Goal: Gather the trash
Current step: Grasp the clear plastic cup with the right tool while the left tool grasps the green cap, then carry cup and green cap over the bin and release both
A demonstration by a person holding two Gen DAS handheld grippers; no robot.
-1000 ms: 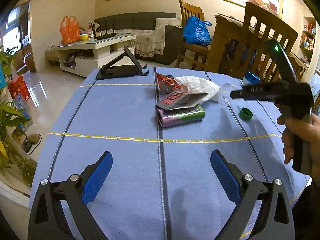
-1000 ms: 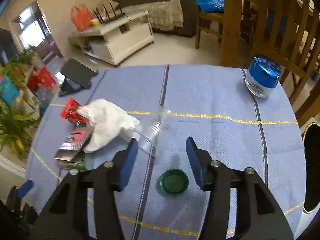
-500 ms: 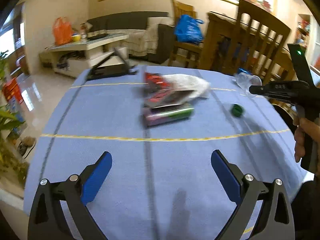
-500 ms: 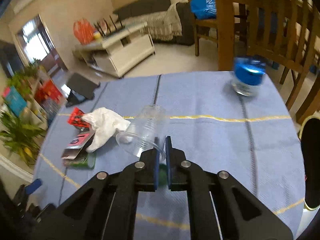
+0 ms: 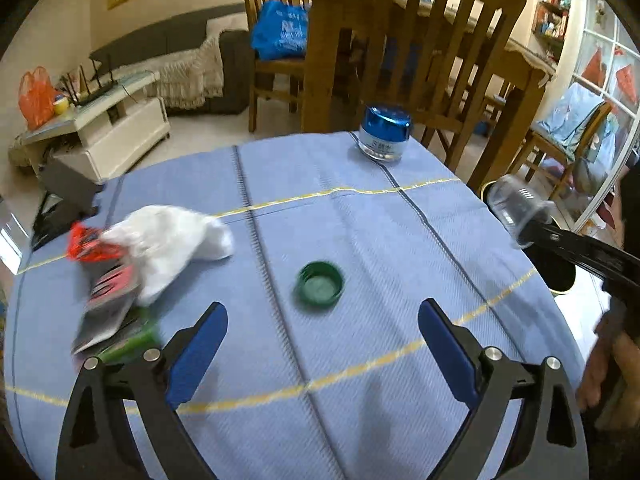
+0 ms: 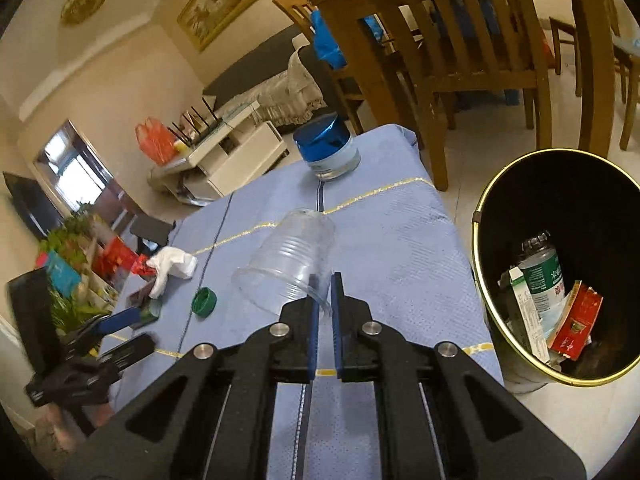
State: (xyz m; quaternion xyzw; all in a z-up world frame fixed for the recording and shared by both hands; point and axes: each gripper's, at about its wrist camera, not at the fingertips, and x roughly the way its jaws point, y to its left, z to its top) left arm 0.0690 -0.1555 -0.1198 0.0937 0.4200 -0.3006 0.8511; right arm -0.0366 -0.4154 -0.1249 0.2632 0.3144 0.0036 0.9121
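Observation:
My right gripper (image 6: 325,280) is shut on the rim of a clear plastic cup (image 6: 290,258), held above the table's right side; the cup also shows in the left wrist view (image 5: 516,208). A black bin with a gold rim (image 6: 478,248) stands on the floor to the right, holding a bottle, a carton and a red wrapper. My left gripper (image 5: 322,320) is open and empty, just short of a green bottle cap (image 5: 320,283). A white crumpled tissue (image 5: 168,240), red wrappers (image 5: 90,244) and a green can (image 5: 132,340) lie at the left.
A jar with a blue lid (image 5: 384,132) stands at the table's far edge. Wooden chairs (image 5: 440,40) stand behind the blue-clothed table (image 5: 360,208). A black stand (image 5: 60,200) sits at the far left corner.
My right gripper closed on the cup's rim, lifted it and swung right toward the bin. My left gripper moved right, from in front of the can to the green cap.

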